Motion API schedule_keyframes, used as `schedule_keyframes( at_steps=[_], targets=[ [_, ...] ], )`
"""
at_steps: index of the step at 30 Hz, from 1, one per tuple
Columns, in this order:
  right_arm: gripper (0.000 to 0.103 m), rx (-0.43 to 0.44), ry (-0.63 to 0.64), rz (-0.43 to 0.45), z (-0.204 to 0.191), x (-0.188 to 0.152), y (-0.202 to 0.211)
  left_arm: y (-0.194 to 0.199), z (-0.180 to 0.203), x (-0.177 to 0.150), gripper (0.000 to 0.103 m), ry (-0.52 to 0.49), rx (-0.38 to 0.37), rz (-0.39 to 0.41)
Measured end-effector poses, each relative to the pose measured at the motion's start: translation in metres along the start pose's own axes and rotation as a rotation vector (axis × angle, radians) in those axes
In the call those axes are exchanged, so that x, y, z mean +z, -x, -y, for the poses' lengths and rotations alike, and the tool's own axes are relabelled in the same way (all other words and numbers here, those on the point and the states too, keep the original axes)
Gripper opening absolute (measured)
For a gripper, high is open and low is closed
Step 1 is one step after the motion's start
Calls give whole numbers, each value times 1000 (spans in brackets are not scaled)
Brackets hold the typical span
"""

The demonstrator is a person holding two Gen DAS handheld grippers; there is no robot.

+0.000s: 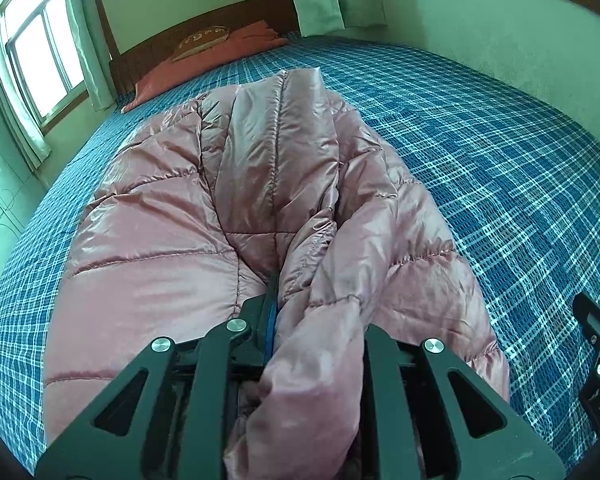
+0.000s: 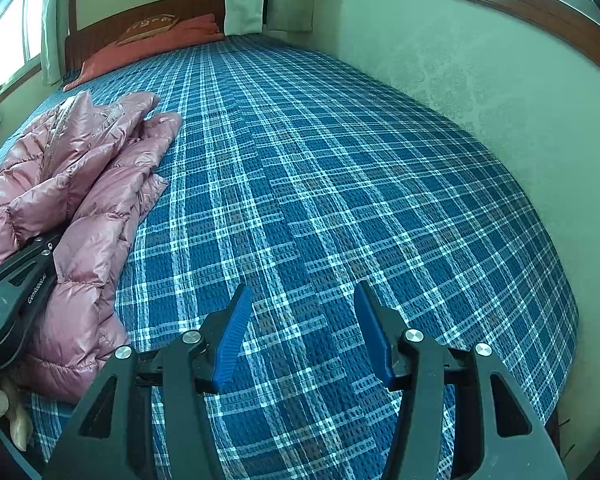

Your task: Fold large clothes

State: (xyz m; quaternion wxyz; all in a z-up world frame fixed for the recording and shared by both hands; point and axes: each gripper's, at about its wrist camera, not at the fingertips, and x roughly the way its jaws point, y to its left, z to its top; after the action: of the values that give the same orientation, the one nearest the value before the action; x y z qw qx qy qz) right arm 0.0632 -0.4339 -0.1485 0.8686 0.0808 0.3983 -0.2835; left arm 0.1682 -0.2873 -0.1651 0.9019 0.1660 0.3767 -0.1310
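A shiny pink quilted puffer jacket [image 1: 228, 208] lies spread on a bed covered in a blue plaid bedspread [image 2: 340, 184]. The left gripper [image 1: 300, 332] pinches a bunched fold of the jacket's near edge (one blue pad just shows beside the fabric). To its right, the right gripper [image 2: 300, 332] hovers over bare bedspread, fingers spread apart, holding nothing. An orange-red pillow [image 2: 148, 48] rests at the far headboard.
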Motion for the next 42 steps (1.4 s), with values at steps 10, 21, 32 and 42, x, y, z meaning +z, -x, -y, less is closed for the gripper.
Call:
schedule_keyframes(
  at_steps=[10,21,32,42],
  targets=[
    [53,-2,10,-3,-8,3,0,43,-6,6,45,67,-159,-1],
    [53,27,28,34,-26,13,17,91,-109,-5,53,348,-234,65],
    [53,297,-118,8,-47,43,9,25,-281,-73,57,973,-244,-61],
    [67,681,-310,-118,-85,98,-56,-37,-283,-90,63,1135,-462,-125]
  ],
)
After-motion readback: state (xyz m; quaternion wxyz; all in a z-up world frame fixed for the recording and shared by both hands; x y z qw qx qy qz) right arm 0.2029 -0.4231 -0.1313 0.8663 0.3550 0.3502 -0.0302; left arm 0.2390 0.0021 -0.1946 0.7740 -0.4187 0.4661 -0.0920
